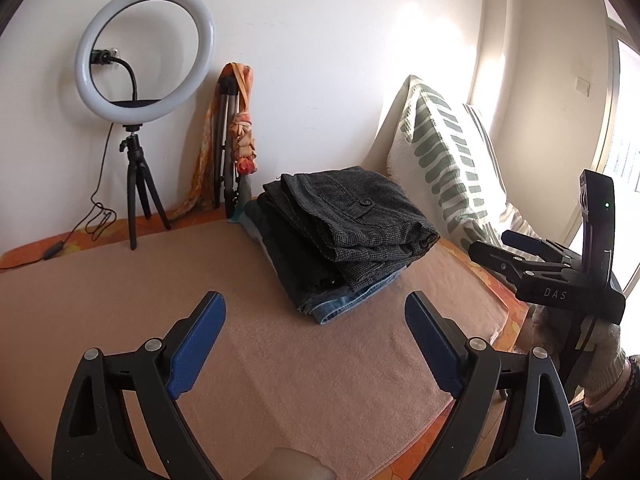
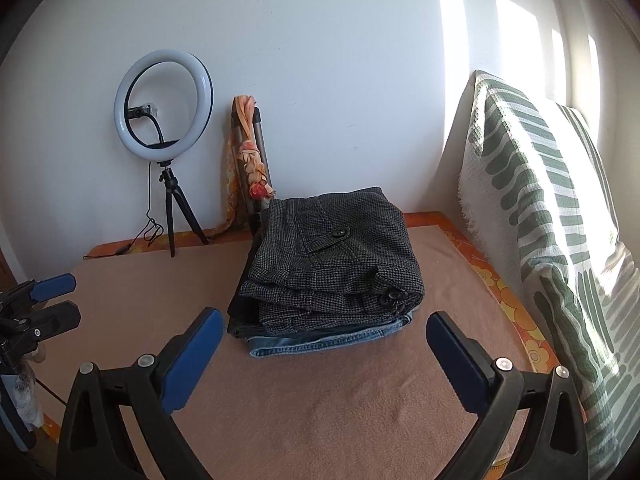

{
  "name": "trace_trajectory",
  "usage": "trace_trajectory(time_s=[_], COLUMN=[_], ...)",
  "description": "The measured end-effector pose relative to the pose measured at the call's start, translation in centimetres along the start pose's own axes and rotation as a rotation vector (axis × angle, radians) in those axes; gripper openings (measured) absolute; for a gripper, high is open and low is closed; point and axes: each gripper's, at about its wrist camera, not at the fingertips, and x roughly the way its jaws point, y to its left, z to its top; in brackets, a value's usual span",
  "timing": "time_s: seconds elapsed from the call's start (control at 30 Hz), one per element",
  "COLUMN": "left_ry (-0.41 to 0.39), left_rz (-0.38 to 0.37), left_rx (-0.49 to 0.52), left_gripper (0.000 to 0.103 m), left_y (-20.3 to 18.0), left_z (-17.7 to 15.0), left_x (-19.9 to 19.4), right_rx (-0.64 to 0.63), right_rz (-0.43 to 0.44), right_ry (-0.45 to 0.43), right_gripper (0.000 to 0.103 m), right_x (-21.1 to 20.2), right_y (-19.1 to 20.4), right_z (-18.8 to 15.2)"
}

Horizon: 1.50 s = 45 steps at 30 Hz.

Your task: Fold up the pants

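A stack of folded pants lies on the tan blanket (image 1: pixel 280 360), with dark grey tweed pants (image 1: pixel 352 216) on top and blue jeans (image 1: pixel 352 300) at the bottom. In the right wrist view the grey pants (image 2: pixel 340 264) sit over the jeans (image 2: pixel 332 340). My left gripper (image 1: pixel 316 340) is open and empty, short of the stack's near edge. My right gripper (image 2: pixel 324 356) is open and empty, just before the stack. The right gripper also shows at the right of the left wrist view (image 1: pixel 516 248), and the left gripper at the left edge of the right wrist view (image 2: pixel 56 300).
A ring light on a small tripod (image 1: pixel 140 80) stands at the back left with its cable on the bed. A folded tripod with an orange scarf (image 1: pixel 236 128) leans on the wall. A green-striped pillow (image 2: pixel 540 220) stands along the right side.
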Motion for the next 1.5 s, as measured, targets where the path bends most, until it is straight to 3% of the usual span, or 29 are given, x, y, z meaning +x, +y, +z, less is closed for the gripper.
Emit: trace_trajectory(time_s=[0.47, 0.63, 1.5], left_ry=[0.012, 0.016, 0.016], left_rz=[0.078, 0.047, 0.062], left_rx=[0.049, 0.049, 0.027], left_gripper=[0.091, 0.091, 0.091], left_y=[-0.4, -0.6, -0.2], left_z=[-2.7, -3.0, -3.3], left_x=[-0.6, -0.8, -1.1], right_rx=[0.005, -0.009, -0.012], right_rz=[-0.008, -0.002, -0.011], right_ry=[-0.051, -0.046, -0.048], right_gripper=[0.103, 0.103, 0.103], right_x=[-1.0, -0.7, -0.3], right_y=[2.0, 2.5, 2.6], right_z=[-2.3, -2.6, -2.7])
